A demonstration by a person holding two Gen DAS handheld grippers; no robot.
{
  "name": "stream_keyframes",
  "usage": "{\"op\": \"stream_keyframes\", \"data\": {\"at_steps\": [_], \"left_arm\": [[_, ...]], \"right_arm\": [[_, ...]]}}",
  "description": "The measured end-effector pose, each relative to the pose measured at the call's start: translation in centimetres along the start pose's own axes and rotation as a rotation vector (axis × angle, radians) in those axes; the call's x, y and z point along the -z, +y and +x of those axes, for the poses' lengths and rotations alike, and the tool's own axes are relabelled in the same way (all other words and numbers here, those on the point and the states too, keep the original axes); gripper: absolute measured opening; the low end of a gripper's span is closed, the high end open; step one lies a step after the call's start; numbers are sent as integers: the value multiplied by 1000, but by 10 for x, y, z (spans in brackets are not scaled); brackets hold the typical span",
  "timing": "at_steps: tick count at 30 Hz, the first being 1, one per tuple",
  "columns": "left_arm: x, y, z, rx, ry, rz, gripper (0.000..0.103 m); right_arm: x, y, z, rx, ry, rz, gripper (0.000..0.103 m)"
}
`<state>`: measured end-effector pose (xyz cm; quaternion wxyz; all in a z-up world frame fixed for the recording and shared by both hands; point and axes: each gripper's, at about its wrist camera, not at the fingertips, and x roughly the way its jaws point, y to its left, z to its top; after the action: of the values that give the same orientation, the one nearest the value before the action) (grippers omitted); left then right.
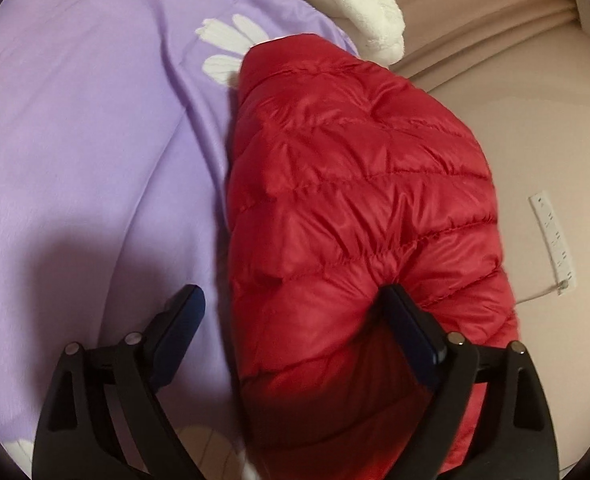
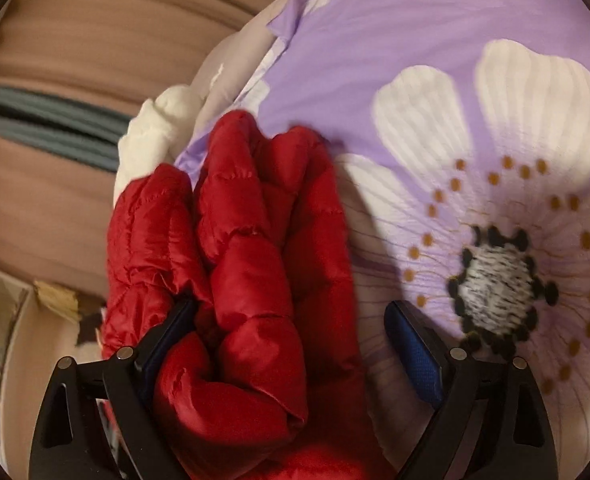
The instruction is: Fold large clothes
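Observation:
A red quilted down jacket [image 1: 355, 208] lies folded into a bundle on a purple bedsheet [image 1: 87, 140] printed with white flowers. My left gripper [image 1: 291, 300] stands open over the jacket's near end. Its right finger [image 1: 411, 328] dents the red fabric, and its left finger [image 1: 179, 320] hangs over bare sheet. In the right wrist view the jacket [image 2: 247, 260] shows as bunched, puffy folds. My right gripper [image 2: 291, 312] is open around them: the left finger [image 2: 167, 332] touches the fabric, while the right finger [image 2: 415, 352] stays apart from it, over the flowered sheet [image 2: 475, 100].
A white fluffy blanket [image 1: 359, 4] is heaped beyond the jacket. The bed's edge runs along the jacket's right side, with a beige floor and a white power strip [image 1: 553, 236] below it. Pinkish curtains [image 2: 75, 40] and a cardboard box [image 2: 3, 320] are at the left.

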<state>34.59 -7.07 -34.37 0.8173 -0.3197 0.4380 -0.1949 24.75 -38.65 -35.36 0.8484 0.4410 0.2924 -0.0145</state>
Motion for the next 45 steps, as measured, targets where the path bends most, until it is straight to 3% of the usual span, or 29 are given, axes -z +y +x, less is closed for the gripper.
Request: {"op": "stream_keyframes", "data": {"at_steps": [5,14,29,34,40,45], "left_arm": [[5,-16,3,-78,-61,77,92],[7,-16,4,-102,-101,95,92],[-8,-4,11,12,-6,99,92],[-11,-6,19,140,96,47,91],[-12,-3,21,156,137,19,89],[-7,-8,19,116,90,50,86]], "right_arm": [[5,18,16,66,-24,-110,93],[6,19,18,64,-50,-156,93],[8,22,21,86,-55,-181,95],[9,24,23,91,-63,-192,96],[9,24,24,89,-66,-207,96],[9,24,24,96,-76,-226,96]]}}
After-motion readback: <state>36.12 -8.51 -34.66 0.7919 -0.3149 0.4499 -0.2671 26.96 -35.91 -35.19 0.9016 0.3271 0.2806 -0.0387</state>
